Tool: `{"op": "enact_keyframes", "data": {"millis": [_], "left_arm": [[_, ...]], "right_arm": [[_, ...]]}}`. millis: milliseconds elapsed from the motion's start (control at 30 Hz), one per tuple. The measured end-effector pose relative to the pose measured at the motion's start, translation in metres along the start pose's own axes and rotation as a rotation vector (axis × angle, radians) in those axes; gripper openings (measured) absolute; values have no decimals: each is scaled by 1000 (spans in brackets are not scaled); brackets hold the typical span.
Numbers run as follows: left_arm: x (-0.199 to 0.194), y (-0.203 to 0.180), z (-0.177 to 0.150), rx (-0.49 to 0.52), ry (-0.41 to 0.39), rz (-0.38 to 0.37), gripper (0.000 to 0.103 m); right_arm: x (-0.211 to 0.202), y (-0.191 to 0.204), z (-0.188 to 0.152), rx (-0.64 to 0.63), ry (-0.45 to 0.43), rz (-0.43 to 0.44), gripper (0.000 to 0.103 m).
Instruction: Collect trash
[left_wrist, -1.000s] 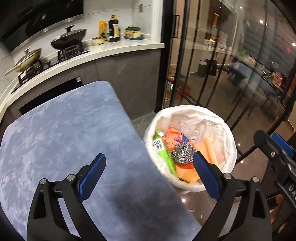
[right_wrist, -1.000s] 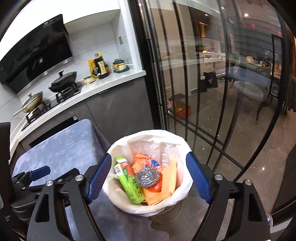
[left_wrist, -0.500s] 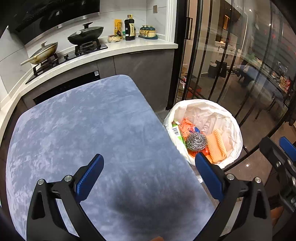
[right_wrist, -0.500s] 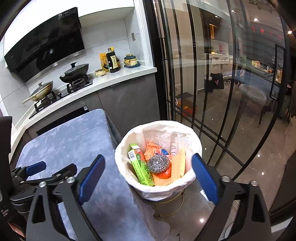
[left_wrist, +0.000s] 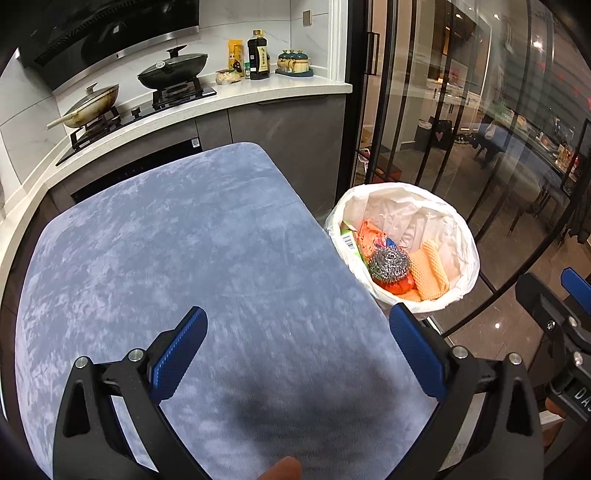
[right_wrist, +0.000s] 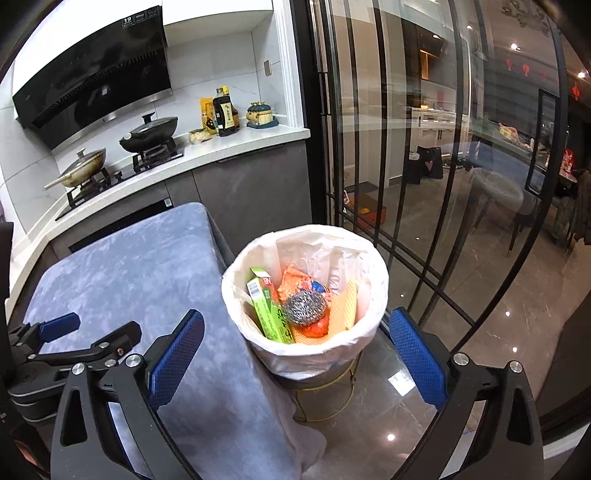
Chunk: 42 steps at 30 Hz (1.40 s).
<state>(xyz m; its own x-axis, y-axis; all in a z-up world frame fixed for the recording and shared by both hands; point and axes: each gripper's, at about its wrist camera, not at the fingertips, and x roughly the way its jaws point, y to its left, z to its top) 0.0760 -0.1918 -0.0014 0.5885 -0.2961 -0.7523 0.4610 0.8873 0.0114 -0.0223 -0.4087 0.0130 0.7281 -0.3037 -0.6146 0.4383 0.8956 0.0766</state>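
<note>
- Now the white-lined round trash bin (right_wrist: 306, 295) stands on the floor just beside the blue-grey velvet table (left_wrist: 184, 266), ahead of the right gripper (right_wrist: 295, 354), which is nearer; it lies to the right of the left gripper (left_wrist: 299, 354).
- Both grippers released, nothing between the jaws; the right's have just been opening.
- Count in bin: one green carton (right_wrist: 267, 306), one steel-wool scourer (right_wrist: 304, 307), one orange wrapper (right_wrist: 299, 275), one yellow waffle cloth (right_wrist: 345, 308).
- No trash visible on the table.

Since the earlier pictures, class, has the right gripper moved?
Yes. The right gripper has drawn back from the bin: the bin, once between its fingers, now sits farther ahead and smaller. Its jaws have just been opening, with nothing gripped.
</note>
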Motion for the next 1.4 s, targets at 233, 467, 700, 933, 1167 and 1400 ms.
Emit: {"op": "enact_keyframes", "data": {"millis": [233, 467, 700, 933, 1167, 1400], "left_arm": [[0, -6, -9, 10, 11, 9, 95], [-1, -11, -12, 9, 10, 19, 95], [-1, -12, -14, 10, 10, 30, 95], [0, -11, -16, -3, 16, 38, 95], [0, -9, -18, -7, 18, 42, 95], [0, -7, -19, -7, 27, 49, 95]], "right_arm": [[2, -7, -9, 1, 26, -5, 97], [0, -8, -12, -25, 17, -25, 97], [-1, -7, -16, -34, 18, -23, 97], [-1, -7, -16, -34, 21, -17, 97], [-1, -4, -18, -45, 30, -9, 97], [1, -2, -20, -50, 39, -1, 97]]}}
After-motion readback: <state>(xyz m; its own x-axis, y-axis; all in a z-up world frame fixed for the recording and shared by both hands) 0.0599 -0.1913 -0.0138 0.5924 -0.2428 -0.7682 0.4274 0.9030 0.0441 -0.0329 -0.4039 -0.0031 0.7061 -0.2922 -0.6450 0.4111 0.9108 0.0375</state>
